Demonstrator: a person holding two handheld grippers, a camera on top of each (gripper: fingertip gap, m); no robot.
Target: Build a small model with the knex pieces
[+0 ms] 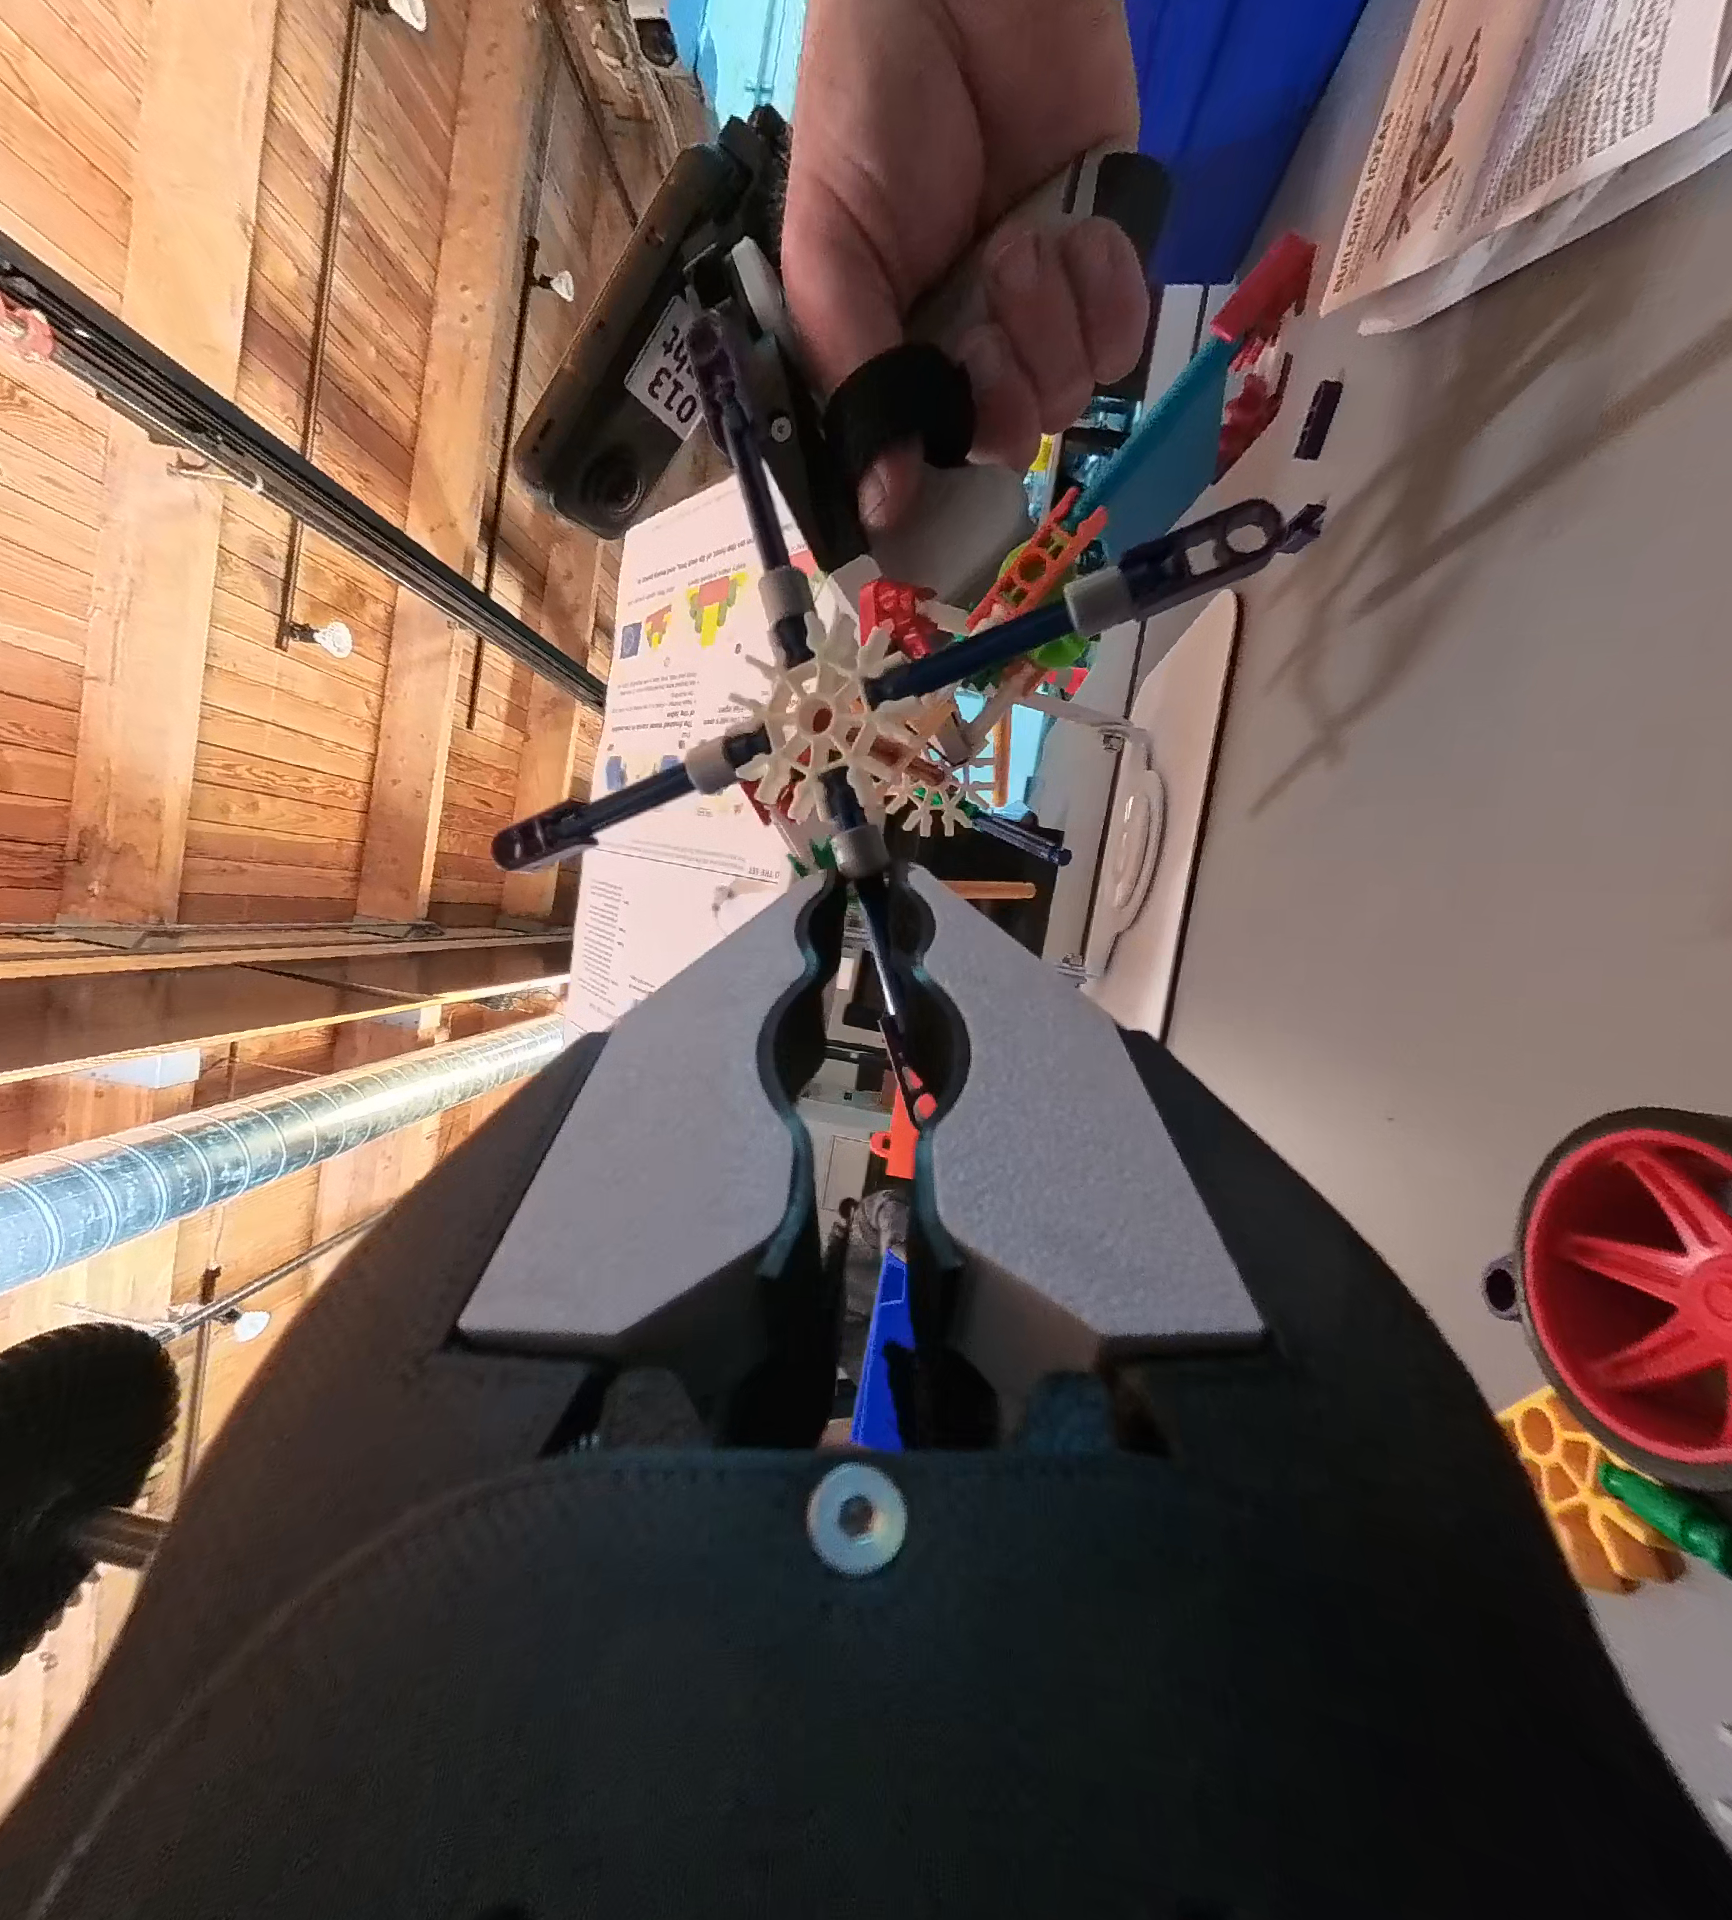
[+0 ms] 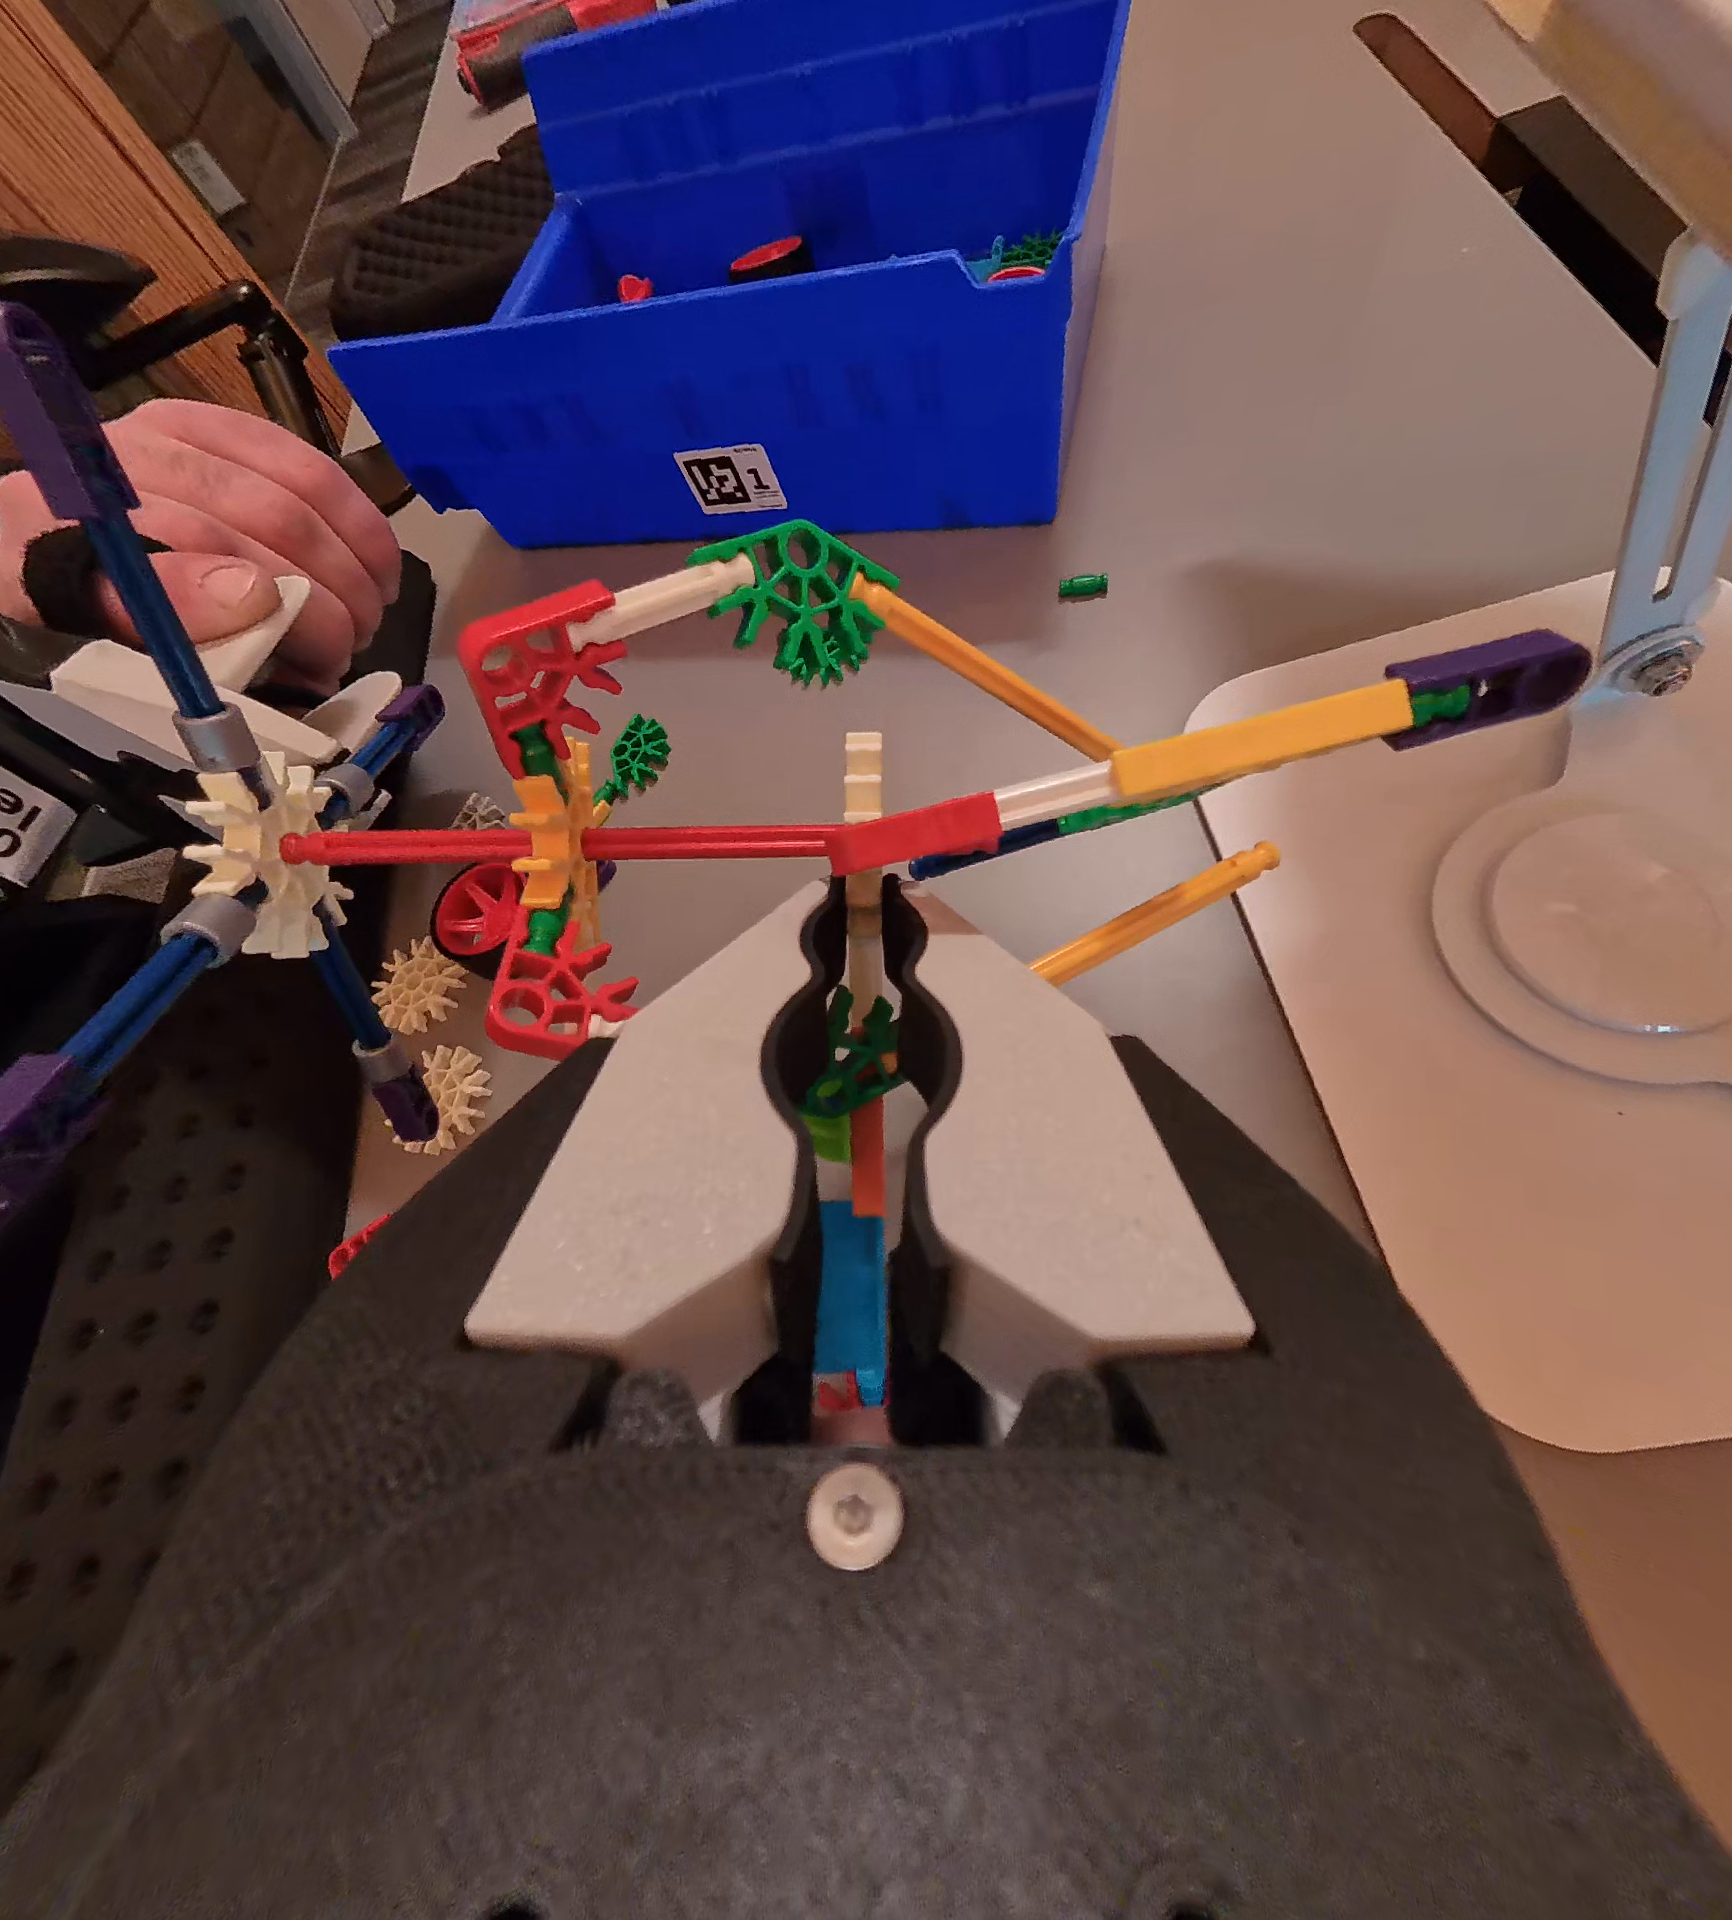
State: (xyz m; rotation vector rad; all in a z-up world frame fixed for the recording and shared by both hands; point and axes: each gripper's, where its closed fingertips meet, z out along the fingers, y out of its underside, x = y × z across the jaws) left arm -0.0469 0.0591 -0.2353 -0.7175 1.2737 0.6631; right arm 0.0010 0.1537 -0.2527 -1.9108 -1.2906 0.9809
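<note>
left wrist view: my left gripper (image 1: 857,883) is nearly closed, fingers pinched on a dark blue rod (image 1: 888,977) of a four-arm spinner. its hub is a cream snowflake connector (image 1: 820,722), with grey sleeves and purple end caps on the arms. a red rod runs out of the hub centre away from me into the colourful rod model (image 1: 1038,582). my other hand (image 1: 966,249) grips the right tool's handle just beyond it. on the grey table (image 1: 1516,831) to the side are a red-spoked wheel (image 1: 1693,1299) with a yellow connector (image 1: 1568,1496) touching it, and a printed booklet (image 1: 1548,135) at the far corner.

right wrist view: my right gripper (image 2: 862,894) is narrow, clamped on a white rod (image 2: 864,935) of the model, a green connector showing between the fingers lower down. a red rod (image 2: 696,836) runs from the model's red elbow through a yellow connector (image 2: 555,831) to the cream hub (image 2: 254,857) of the spinner, held off the table at left by my left hand (image 2: 207,520). a blue bin (image 2: 737,374) sits behind, two loose cream connectors (image 2: 420,982) and a red wheel (image 2: 472,920) lie on the table beneath, and a white stand base (image 2: 1568,987) is at right.
</note>
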